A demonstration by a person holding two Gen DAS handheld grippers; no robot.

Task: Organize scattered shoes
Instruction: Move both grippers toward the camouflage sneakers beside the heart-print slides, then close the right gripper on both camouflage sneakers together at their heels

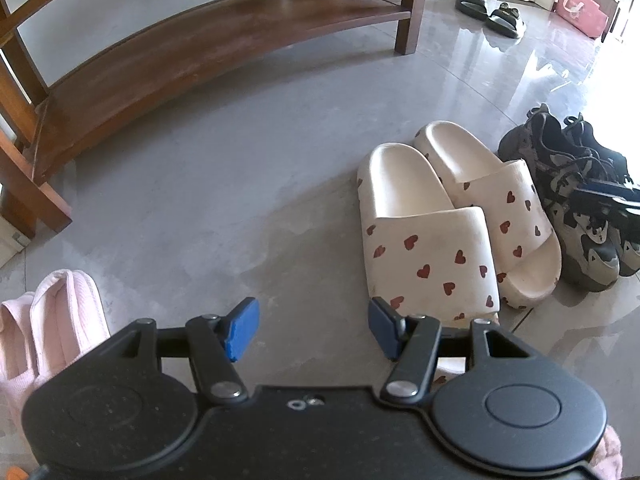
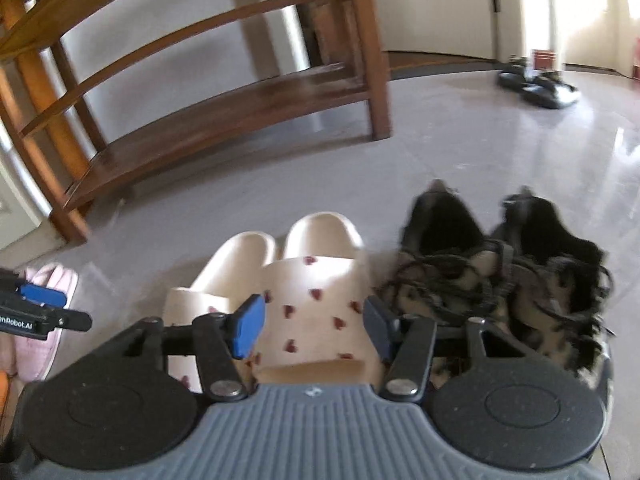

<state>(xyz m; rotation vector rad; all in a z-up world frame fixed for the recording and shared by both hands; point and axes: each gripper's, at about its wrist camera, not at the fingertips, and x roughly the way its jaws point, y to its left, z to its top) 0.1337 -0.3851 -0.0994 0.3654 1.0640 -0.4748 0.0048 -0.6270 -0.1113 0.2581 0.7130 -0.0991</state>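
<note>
A pair of cream slides with red hearts [image 1: 424, 236] lies side by side on the grey floor, with grey and black sneakers [image 1: 560, 168] to their right. My left gripper [image 1: 314, 330] hangs open over bare floor just left of the slides, nothing between its blue pads. My right gripper [image 2: 314, 328] hovers low over the right-hand heart slide [image 2: 316, 312]. Its strap shows between the fingers, but I see no pad pressing on it. The other slide [image 2: 224, 268] lies to its left and the sneakers [image 2: 500, 272] to its right.
A wooden shoe rack [image 1: 200, 52] with bare shelves stands at the back left. Pink fabric slippers [image 1: 52, 328] lie at the near left. Black sandals [image 1: 492, 10] and a pink bag [image 1: 580, 10] sit far off by a bright doorway.
</note>
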